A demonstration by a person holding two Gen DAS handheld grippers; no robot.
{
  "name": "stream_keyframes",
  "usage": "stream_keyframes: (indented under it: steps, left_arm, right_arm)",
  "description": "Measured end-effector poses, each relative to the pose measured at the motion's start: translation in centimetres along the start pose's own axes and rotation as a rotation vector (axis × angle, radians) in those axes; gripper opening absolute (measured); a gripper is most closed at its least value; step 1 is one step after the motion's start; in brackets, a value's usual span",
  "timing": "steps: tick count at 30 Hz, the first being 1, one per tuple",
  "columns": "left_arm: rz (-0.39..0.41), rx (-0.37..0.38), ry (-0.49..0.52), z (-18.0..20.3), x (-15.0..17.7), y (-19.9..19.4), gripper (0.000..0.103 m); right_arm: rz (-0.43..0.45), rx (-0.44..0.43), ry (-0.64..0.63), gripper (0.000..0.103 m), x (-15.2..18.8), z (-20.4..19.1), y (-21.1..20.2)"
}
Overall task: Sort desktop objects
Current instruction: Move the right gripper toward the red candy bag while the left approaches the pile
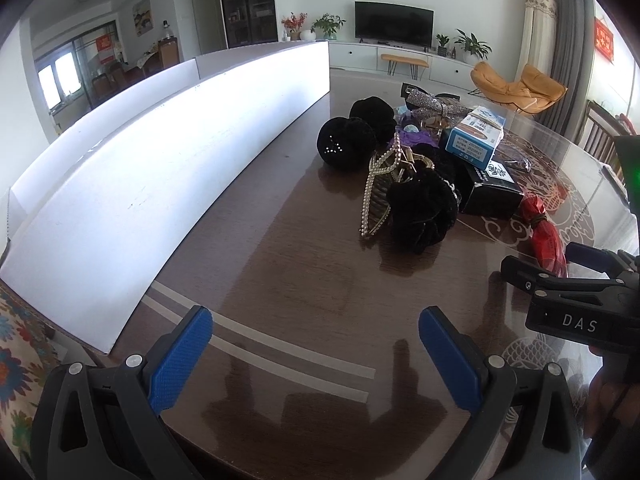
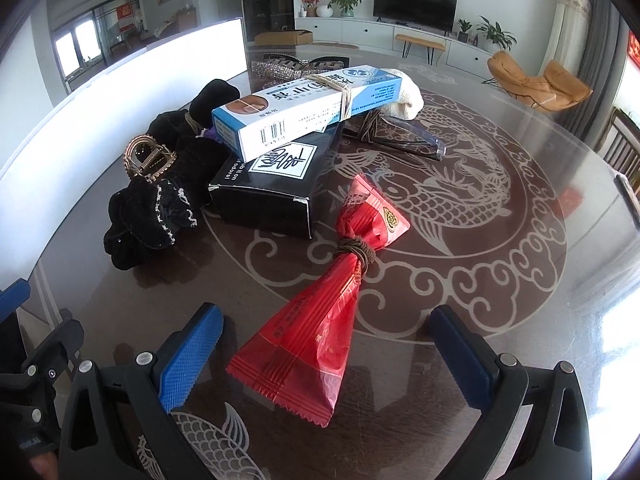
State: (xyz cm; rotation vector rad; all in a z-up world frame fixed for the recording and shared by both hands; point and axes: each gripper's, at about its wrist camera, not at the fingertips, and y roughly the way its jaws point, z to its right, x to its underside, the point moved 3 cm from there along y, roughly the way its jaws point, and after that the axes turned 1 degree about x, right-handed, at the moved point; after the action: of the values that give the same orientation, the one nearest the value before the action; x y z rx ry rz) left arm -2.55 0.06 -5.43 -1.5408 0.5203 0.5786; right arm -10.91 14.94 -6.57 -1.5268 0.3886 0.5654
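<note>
The jumble to be sorted sits in the middle of the bench: a red packet cinched at the waist with a dark band lies nearest, its lower end between the fingers of the right hand-held gripper in that view, though whether the gripper is down at its level or hovering above cannot be told. Just behind it is a black box, with a blue-and-white box bound by rubber bands resting tilted on top. To the left of the boxes are black velvet scrunchies tangled with a gold hair claw, and beyond the boxes are folded glasses and a glittery bow. A white divider box runs along the left edge. Both tools are spread fully wide and hold nothing; the left hand-held gripper is over bare bench, well short of the heap. The likely trouble: the packet is thin, slick and flat, so pads may slide over it or pinch only a corner; grabbing the black box would tip the 1 stacked on it; and the scrunchies, claw and a pearl strand may come up as 1 clump and land in the wrong compartment.
</note>
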Motion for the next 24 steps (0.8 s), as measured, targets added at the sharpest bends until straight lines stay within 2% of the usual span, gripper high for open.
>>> stream_keyframes:
  steps: [7,10,17,21,24]
  left_arm:
    - [-0.001,0.011,-0.011,-0.5,0.0,-0.3,0.103]
    - [-0.006,0.015,-0.010,-0.7,0.0,-0.3,0.103]
    - [-0.022,0.007,-0.018,-1.2,0.2,-0.1,0.103]
    - [-0.058,0.026,-0.045,-1.5,0.5,0.5,0.103]
    - [-0.054,0.058,-0.037,-1.0,-0.1,0.7,0.103]
  right_arm:
    - [-0.004,-0.001,-0.005,0.103,0.1,-0.1,-0.1]
    - [0.009,-0.032,-0.051,0.103,0.0,-0.1,0.0]
    - [-0.022,-0.075,-0.112,0.103,-0.3,1.4,0.1]
    - [0.006,-0.064,-0.077,0.103,0.3,3.5,-0.1]
    - [0.011,-0.047,-0.060,0.103,0.3,3.8,-0.2]
